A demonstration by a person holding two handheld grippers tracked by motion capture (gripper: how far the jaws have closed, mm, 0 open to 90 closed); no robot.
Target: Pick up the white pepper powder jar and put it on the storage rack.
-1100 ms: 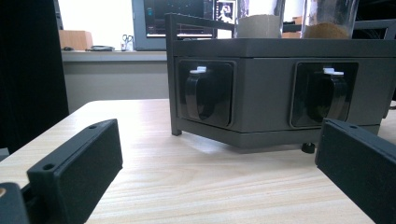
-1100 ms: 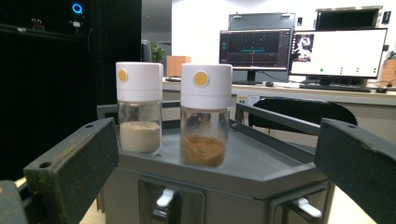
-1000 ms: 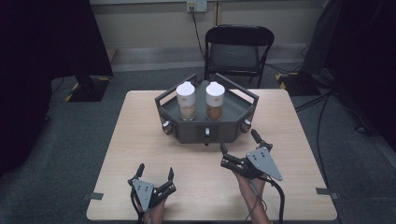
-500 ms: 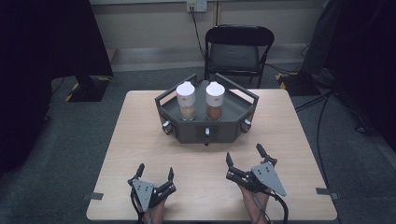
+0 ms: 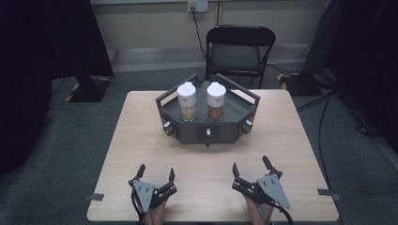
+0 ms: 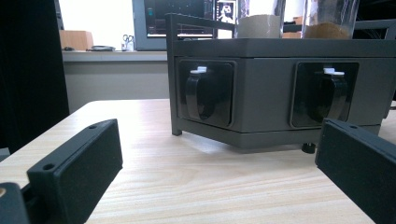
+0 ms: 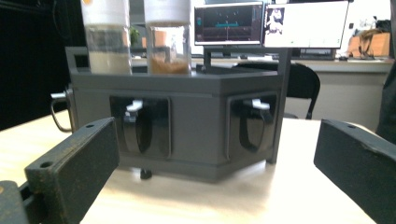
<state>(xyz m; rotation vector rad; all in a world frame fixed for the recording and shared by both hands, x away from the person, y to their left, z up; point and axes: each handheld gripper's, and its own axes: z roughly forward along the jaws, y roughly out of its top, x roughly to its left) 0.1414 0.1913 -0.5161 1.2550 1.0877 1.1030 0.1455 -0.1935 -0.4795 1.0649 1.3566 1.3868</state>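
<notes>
Now the right gripper (image 5: 251, 168) is drawing back toward the table's near edge, level with the left gripper (image 5: 156, 174), both with jaws spread and empty, probably resetting, well apart from the dark rack (image 5: 206, 123) holding two spice jars (image 5: 187, 101).

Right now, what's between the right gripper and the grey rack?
Nothing but bare table between the right gripper and the grey rack, as the high view shows.

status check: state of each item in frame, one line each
Left gripper: open, holding nothing, low over the table's near edge.
Right gripper: open, holding nothing.
Left jar: upright in the rack, lid on, pale contents.
Right jar: upright, lid on, brown contents.
Rack: standing on the table.
Chair: unoccupied.
</notes>
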